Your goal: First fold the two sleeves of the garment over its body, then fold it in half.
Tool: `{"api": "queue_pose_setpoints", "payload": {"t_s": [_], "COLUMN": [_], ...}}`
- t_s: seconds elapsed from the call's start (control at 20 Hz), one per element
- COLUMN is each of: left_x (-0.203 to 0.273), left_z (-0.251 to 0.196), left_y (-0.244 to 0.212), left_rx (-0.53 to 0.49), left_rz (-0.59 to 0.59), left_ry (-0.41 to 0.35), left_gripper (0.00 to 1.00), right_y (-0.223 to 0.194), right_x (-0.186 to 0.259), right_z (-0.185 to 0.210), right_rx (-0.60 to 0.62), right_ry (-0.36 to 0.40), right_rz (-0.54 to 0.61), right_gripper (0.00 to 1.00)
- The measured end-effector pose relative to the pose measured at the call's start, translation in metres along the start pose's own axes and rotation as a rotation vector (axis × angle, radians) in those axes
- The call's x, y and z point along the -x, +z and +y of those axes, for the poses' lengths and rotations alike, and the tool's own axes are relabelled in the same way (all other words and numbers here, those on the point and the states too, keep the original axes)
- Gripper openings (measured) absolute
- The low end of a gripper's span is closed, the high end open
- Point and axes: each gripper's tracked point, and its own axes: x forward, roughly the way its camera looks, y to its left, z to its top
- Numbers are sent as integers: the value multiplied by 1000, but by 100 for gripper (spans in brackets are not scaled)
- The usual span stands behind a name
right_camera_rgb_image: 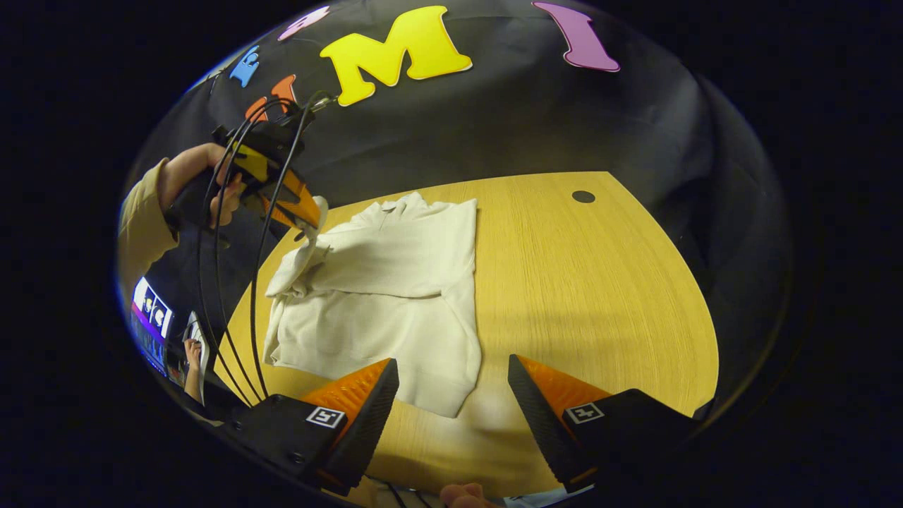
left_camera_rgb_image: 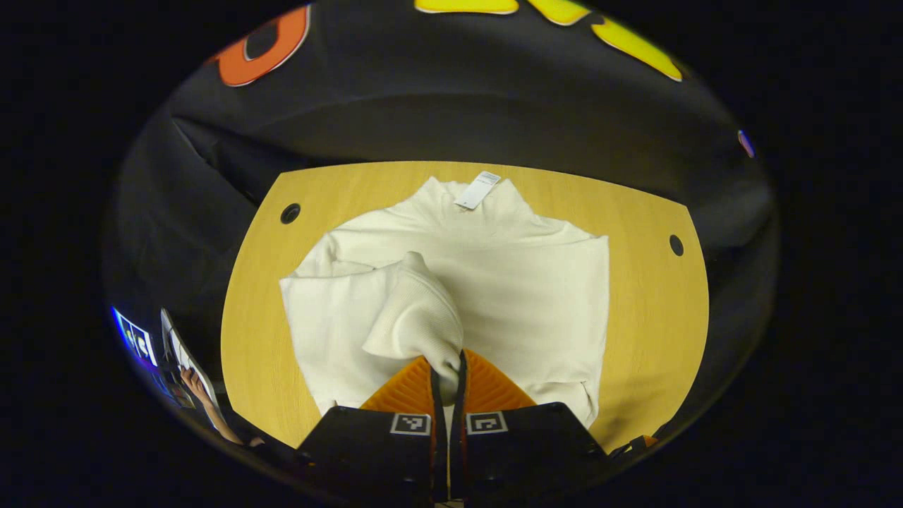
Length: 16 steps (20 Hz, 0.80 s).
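While L gripper (left_camera_rgb_image: 447,367) pinches sleeve (left_camera_rgb_image: 416,317), table (right_camera_rgb_image: 600,282) bare beside.

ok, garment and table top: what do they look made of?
Garment: looks like a soft cream knit, maybe cotton or fleece; matte, with a fine ribbed texture on the sleeve that the left tool pinches, and it drapes in loose folds. Table top: wood-look surface, probably laminate; straight grain lines, smooth, with a faint sheen and a round dark hole.
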Motion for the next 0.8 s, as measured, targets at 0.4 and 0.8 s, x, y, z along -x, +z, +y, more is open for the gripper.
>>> {"api": "queue_pose_setpoints", "payload": {"t_s": [0.4,0.8], "left_x": [-14,-60], "left_z": [-89,-131], "left_y": [34,19], "left_rx": [-50,-46], "left_rz": [-3,68], "left_ry": [-125,-194], "left_gripper": [5,23], "right_y": [-31,-56], "right_x": [3,18], "right_z": [-26,-40], "right_rx": [-9,-14], "right_ry": [-63,-112], "right_rz": [70,99], "right_gripper": [97,94]}}
